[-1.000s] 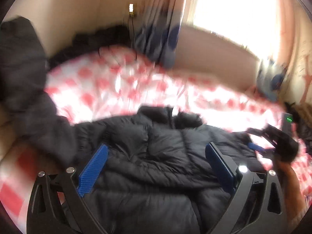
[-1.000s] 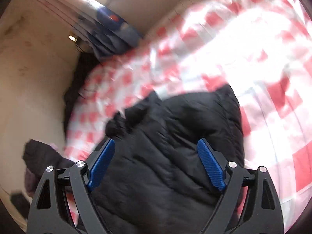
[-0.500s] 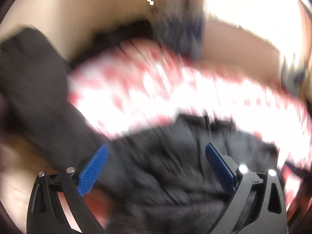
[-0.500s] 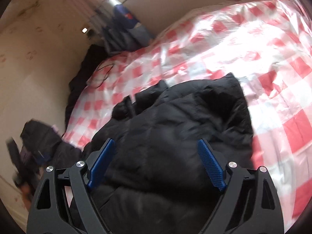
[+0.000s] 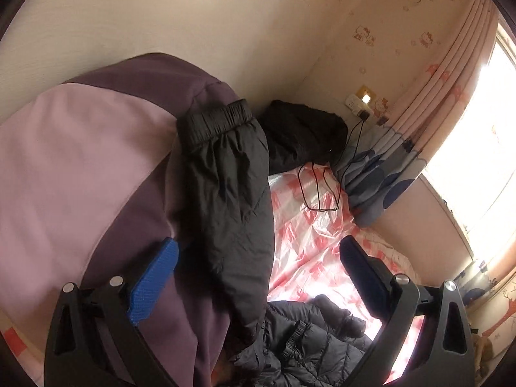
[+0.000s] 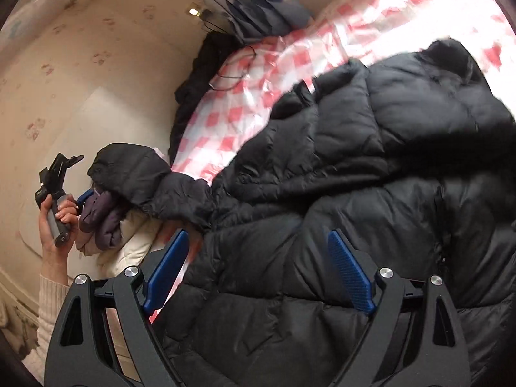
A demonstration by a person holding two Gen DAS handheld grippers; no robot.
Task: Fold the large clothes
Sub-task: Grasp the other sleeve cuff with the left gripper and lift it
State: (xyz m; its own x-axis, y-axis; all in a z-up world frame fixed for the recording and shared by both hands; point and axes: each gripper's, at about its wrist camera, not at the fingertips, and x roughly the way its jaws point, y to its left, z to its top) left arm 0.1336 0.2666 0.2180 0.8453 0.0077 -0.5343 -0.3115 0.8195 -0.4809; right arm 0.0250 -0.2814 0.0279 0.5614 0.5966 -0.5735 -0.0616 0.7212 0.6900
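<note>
The black puffer jacket (image 6: 371, 193) lies spread on the bed (image 6: 403, 9), which is covered with a shiny red and white checked sheet (image 5: 309, 245). In the right wrist view the right gripper (image 6: 258, 271) hovers over the jacket body with its blue fingers (image 6: 350, 274) wide apart and nothing between them; the quilted fabric fills the space ahead of and below the fingers. Beyond the left finger, one sleeve (image 6: 145, 174) of the jacket is raised toward the wall, near the left gripper (image 6: 69, 200) that a hand (image 6: 54, 225) holds there. In the left wrist view the left gripper's fingers (image 5: 154, 277) are also wide apart, and the black sleeve with an elastic cuff hangs between them, over a purple and pink garment (image 5: 80, 177) beside the left finger. Ahead of the fingers, a black cable (image 5: 319, 190) lies on the sheet, running up to a wall socket (image 5: 359, 101), and a dark bundle (image 5: 303, 135) sits in the corner. Beyond the right finger, a pink curtain (image 5: 429, 103) frames a bright window (image 5: 483, 148).
</note>
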